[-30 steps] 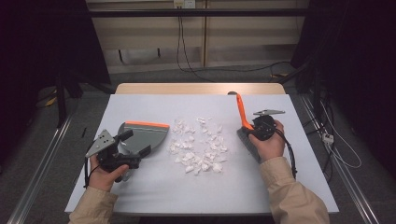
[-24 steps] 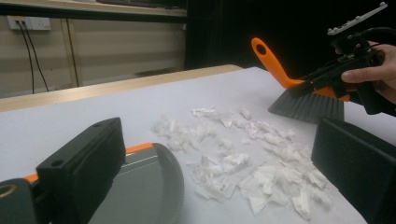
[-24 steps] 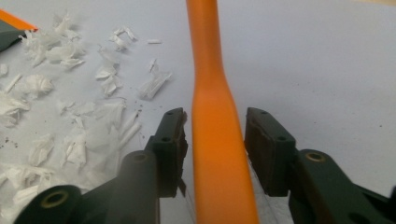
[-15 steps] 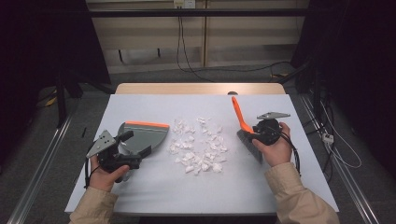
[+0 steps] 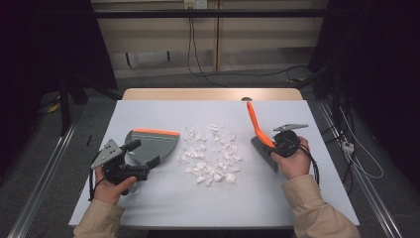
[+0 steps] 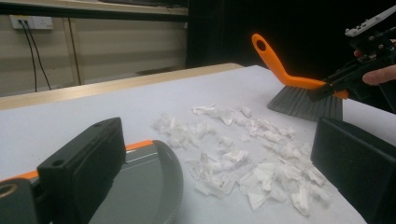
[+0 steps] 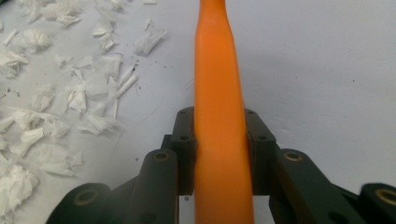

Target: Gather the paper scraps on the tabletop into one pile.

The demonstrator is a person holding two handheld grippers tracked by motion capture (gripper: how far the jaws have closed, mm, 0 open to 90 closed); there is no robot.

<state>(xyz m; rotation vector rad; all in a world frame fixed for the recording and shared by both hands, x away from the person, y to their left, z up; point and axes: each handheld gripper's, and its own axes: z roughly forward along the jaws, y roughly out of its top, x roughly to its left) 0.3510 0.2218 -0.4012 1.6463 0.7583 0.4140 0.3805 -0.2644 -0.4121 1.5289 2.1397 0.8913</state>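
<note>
Tilted upright since earlier, the brush (image 5: 258, 130) is clamped by the just-closed right gripper (image 5: 275, 144) beside paper scraps (image 5: 210, 153); the dustpan (image 5: 151, 146) is held opposite by the left gripper (image 5: 130, 163).

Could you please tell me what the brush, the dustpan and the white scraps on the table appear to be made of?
Brush: smooth orange handle, probably moulded plastic with a dull sheen; dark grey bristles, likely synthetic fibre.
Dustpan: grey pan with an orange edge strip, apparently matte plastic with a curved, moulded rim.
White scraps: crumpled, torn and thin, looking like tissue or soft paper; which one is unclear.
</note>
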